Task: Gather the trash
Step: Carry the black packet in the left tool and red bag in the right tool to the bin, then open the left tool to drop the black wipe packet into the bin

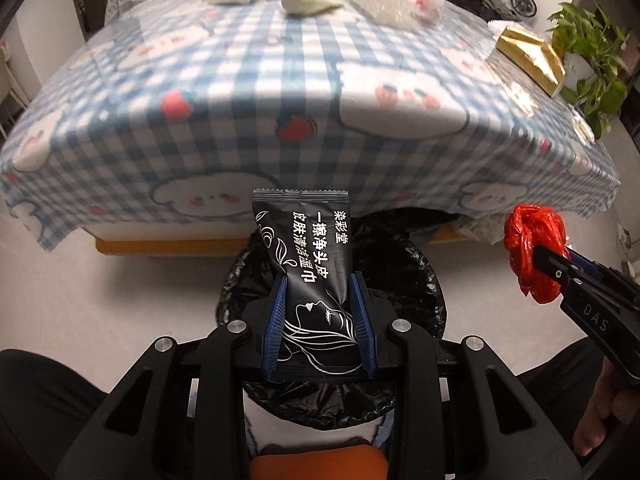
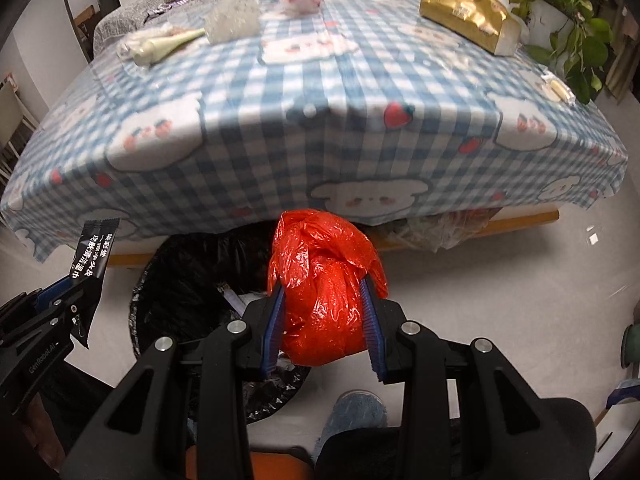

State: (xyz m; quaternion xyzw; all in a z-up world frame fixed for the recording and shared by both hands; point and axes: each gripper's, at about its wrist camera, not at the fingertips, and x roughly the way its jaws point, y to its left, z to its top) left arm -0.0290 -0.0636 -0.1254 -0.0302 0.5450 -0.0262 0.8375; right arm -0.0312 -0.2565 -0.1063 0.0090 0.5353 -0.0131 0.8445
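Observation:
My left gripper [image 1: 320, 280] is shut on a black wet-wipe packet [image 1: 308, 252] with white print, held upright over the bin [image 1: 424, 280] lined with a black bag. My right gripper [image 2: 323, 286] is shut on a crumpled red plastic bag [image 2: 324, 280], held above the bin's right rim [image 2: 160, 276]. Each gripper shows in the other view: the right one with the red bag [image 1: 534, 252] at the right, the left one with the packet [image 2: 90, 268] at the left. Trash lies at the table's far side: a white wrapper [image 1: 306, 0], a clear crumpled bag [image 2: 234, 20] and a pink-white wad [image 1: 426, 0].
The table [image 1: 240, 112] has a blue checked cloth hanging over its near edge, right behind the bin. A gold box [image 2: 468, 14] lies at its right, a potted plant [image 2: 560, 20] beyond it. A sofa with clothes stands behind. My foot [image 2: 356, 412] is on the floor.

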